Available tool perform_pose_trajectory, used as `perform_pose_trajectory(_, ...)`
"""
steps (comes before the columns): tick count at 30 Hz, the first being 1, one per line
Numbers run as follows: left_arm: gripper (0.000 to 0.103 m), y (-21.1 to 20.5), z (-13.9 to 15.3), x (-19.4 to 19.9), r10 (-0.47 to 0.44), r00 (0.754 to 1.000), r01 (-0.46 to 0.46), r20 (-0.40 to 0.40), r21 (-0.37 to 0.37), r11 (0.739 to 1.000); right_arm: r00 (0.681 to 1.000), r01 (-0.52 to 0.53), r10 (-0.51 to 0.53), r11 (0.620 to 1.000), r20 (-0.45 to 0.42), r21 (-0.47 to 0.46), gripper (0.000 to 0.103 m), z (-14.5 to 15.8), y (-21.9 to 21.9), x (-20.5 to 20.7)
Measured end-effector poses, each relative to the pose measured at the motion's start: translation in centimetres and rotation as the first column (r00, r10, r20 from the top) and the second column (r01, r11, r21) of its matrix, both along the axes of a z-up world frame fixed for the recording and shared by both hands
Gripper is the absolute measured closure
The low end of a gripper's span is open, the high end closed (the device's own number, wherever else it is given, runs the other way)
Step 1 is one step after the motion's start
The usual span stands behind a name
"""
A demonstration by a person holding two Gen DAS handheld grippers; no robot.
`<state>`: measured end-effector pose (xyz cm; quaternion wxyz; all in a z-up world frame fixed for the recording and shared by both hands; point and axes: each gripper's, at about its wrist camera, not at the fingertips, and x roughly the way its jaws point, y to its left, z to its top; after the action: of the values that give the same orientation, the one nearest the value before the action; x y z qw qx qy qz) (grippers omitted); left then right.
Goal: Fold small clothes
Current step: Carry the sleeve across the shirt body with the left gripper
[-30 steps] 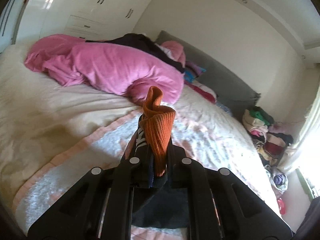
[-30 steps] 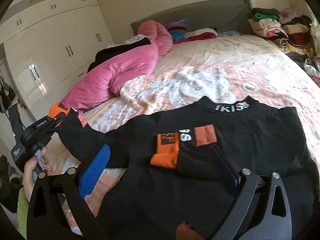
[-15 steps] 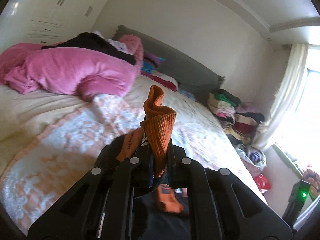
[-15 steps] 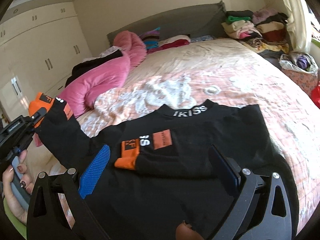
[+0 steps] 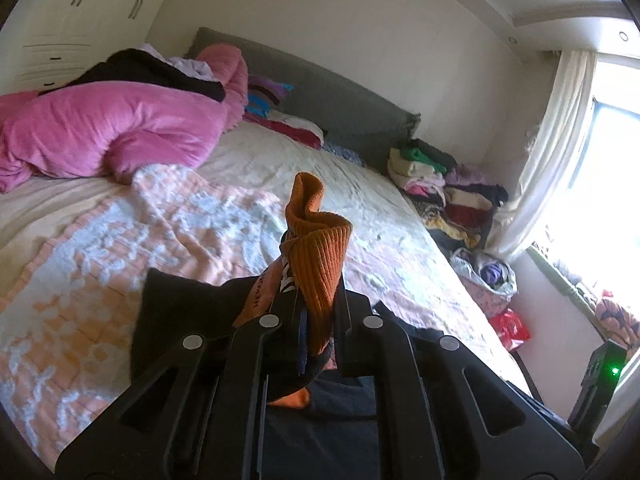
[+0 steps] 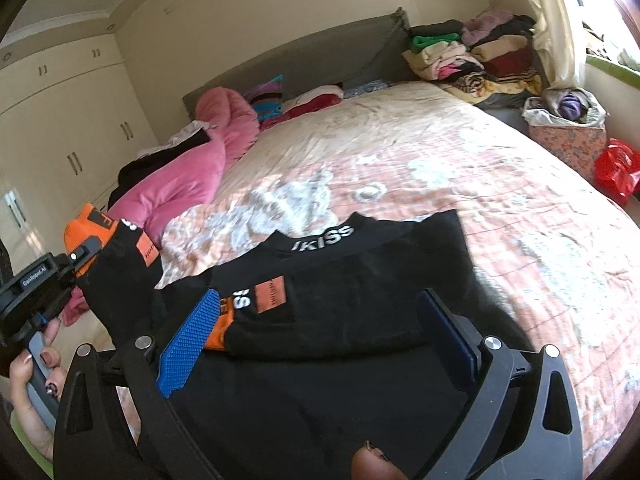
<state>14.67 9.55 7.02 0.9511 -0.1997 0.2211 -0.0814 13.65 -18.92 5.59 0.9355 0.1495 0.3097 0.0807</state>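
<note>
A bedroom, with a wide bed (image 6: 460,168) under a peach-and-white blanket as the working surface. The black sweater (image 6: 360,280) lies spread just ahead of the right gripper (image 6: 320,332), whose jaws stand wide and empty over the already folded-in sleeve. The left gripper (image 5: 316,320) is clamped tight on the other sleeve's orange cuff (image 5: 316,248), holding it lifted off to the sweater's left side — so the sleeve's long axis runs from that cuff rightward to the body. The fold probably goes across, toward the right gripper; the shoulder seam seems hidden.
</note>
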Motion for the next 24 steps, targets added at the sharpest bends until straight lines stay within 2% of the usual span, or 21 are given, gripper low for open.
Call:
perform_pose_trajectory(16,0.099,-5.1,-2.1,2.1,-0.142,0.986,0.144,-0.087,0.017,0.989,0.995,0.1,-0.101,0.995,0.01,0.027,0.005,-0.2,-4.6,-1.1)
perform_pose_trajectory(24,0.099,-8.0,-5.4,3.6,-0.266,0.947,0.273,-0.179,0.01,0.962,0.987,0.158,-0.158,0.986,0.0,0.046,0.005,-0.7,-6.8,-1.3)
